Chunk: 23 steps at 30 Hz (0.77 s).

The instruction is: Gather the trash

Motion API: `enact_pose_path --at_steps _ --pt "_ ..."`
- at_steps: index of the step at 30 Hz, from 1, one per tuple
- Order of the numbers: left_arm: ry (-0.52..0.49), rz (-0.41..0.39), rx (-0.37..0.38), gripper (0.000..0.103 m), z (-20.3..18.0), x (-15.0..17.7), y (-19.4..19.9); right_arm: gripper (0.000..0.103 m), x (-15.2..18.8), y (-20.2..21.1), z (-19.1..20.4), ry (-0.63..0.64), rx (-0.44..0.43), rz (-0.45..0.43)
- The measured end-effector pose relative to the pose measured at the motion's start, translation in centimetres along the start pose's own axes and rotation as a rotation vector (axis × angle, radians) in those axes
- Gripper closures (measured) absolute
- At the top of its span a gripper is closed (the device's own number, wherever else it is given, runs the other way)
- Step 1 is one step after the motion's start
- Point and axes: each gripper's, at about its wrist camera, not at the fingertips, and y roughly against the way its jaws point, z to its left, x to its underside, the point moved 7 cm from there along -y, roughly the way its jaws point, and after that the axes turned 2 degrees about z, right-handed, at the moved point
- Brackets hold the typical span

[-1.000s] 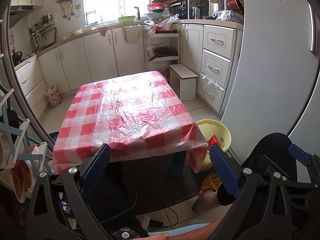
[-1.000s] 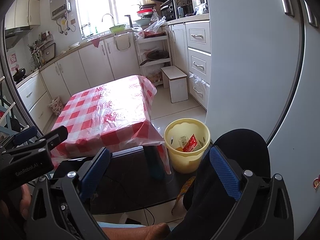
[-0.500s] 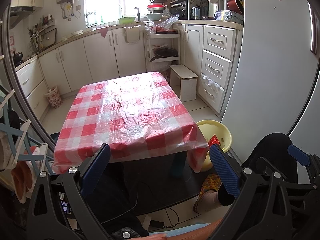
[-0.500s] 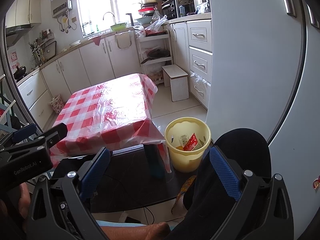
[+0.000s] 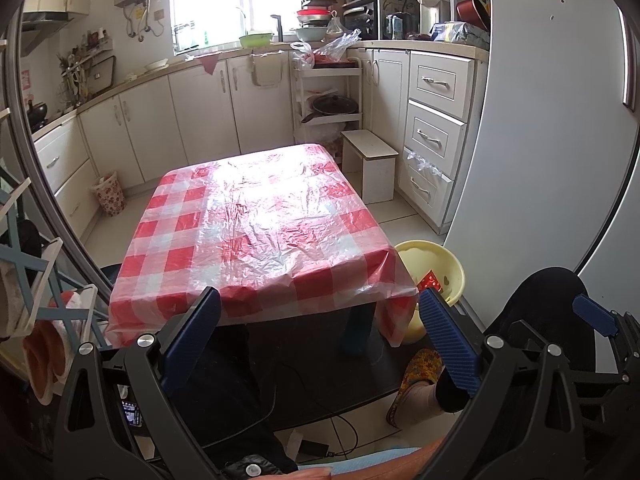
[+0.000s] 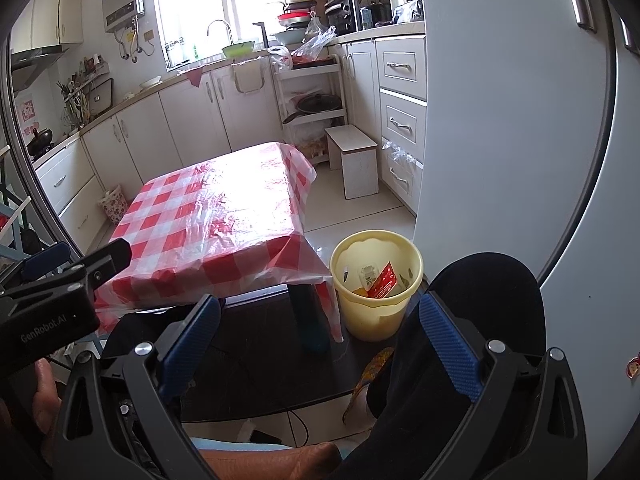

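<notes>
Hovering apart, both grippers point(image 5: 320, 328) point(image 6: 320, 328) spread wide.

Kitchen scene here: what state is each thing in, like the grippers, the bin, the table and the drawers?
Left gripper: open, holding nothing.
Right gripper: open, holding nothing.
Yellow bin: upright on the floor beside the table, uncovered, wrappers inside.
Red wrapper: in the bin, leaning.
Table: covered by a checked plastic cloth, nothing on top.
Drawers: shut.
Stool: upright.
</notes>
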Motion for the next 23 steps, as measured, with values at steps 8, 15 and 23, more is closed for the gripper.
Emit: enact_pose_path --at_steps 8,15,23 --pt "0.030 0.018 0.106 0.008 -0.3 0.3 -0.6 0.007 0.2 -0.1 0.0 -0.003 -0.003 0.005" --pt "-0.003 0.010 0.064 0.008 -0.2 0.7 -1.0 0.007 0.3 -0.3 -0.1 -0.006 -0.004 0.003" --pt "0.064 0.070 0.068 0.008 1.2 1.5 -2.2 0.007 0.2 0.2 -0.3 -0.010 0.007 -0.030"
